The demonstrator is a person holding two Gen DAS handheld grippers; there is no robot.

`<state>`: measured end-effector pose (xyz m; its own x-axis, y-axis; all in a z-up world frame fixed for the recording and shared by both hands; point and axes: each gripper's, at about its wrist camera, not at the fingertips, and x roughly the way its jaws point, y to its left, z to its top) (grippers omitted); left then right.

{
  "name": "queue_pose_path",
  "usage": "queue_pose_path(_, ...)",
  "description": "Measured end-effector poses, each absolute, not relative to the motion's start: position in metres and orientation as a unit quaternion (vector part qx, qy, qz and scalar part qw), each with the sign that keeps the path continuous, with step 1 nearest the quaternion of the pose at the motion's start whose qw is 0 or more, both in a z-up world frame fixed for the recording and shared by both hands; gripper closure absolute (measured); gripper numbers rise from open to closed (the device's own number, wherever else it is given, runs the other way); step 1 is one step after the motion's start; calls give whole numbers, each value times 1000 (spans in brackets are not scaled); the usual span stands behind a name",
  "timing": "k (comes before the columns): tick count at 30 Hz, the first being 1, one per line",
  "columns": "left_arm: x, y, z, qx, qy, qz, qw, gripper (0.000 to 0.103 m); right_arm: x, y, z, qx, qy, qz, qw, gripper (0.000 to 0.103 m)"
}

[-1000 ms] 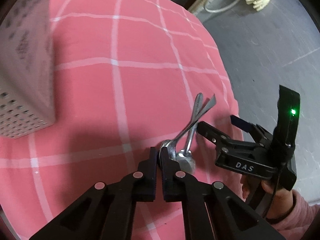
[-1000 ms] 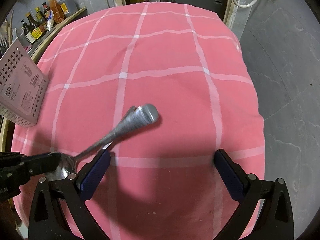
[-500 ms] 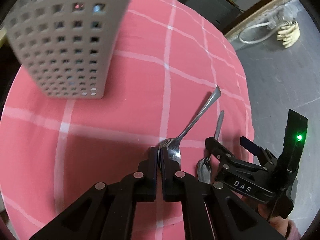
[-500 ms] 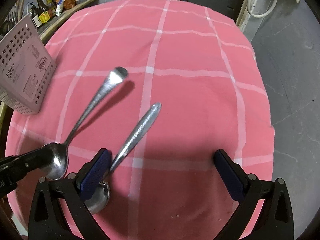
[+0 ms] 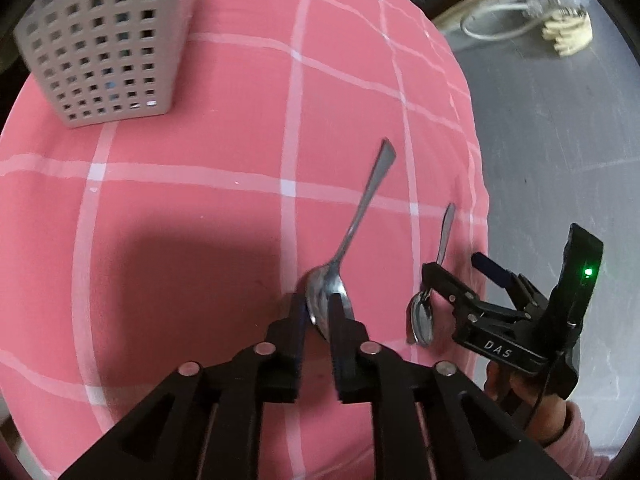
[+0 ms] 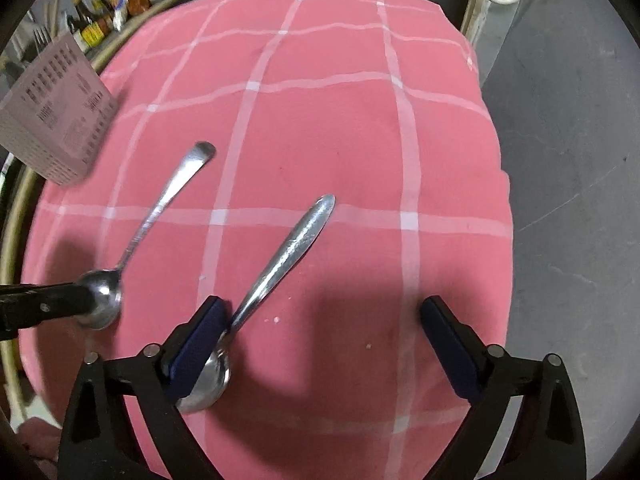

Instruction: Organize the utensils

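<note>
A long steel spoon has its bowl between the fingers of my left gripper, whose jaws are opening, with a gap showing beside the bowl. Its blurred handle points away over the pink checked cloth. In the right wrist view the same spoon sits at the left gripper's tip. A second, thicker spoon lies on the cloth, its neck against the left fingertip of my right gripper. That gripper's jaws stand wide and are closing, with most of the gap bare. A perforated utensil basket stands at the far left.
The table's right edge drops to a grey floor. Bottles line a shelf behind the basket. A hose and a glove lie on the floor. A hand in a pink sleeve holds the right gripper.
The two spoons, crossed a second ago, have come apart. The left gripper carried the long spoon to the left and its jaws have spread. The thicker spoon stayed by the right gripper.
</note>
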<state>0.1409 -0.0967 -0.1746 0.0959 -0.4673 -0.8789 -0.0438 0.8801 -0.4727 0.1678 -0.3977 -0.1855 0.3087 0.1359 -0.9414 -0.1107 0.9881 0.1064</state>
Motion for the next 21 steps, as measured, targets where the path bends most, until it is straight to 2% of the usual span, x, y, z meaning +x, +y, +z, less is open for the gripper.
queue_pose_path(3,143,-101,-168,-175,657,-155,716,74,163,-403,-178,54,573,88,813,16)
queue_pose_path(4,142,-101,-165,-168,657,-157,718,70,162,-404,-175,64,568,93,815,23)
queue_pose_path(6,142,-99,-156,-154,650,-163,726,67,160,-406,-173,79,565,101,815,34)
queue_pose_path(14,152,-120,-145,-108,608,-202,760,67,157,-414,-177,150,564,112,804,61)
queue_pose_path(16,164,-125,-149,-105,605,-218,758,72,162,-420,-182,170,565,118,799,69)
queue_pose_path(21,185,-131,-161,-99,620,-242,739,73,165,-411,-198,197,571,129,787,74)
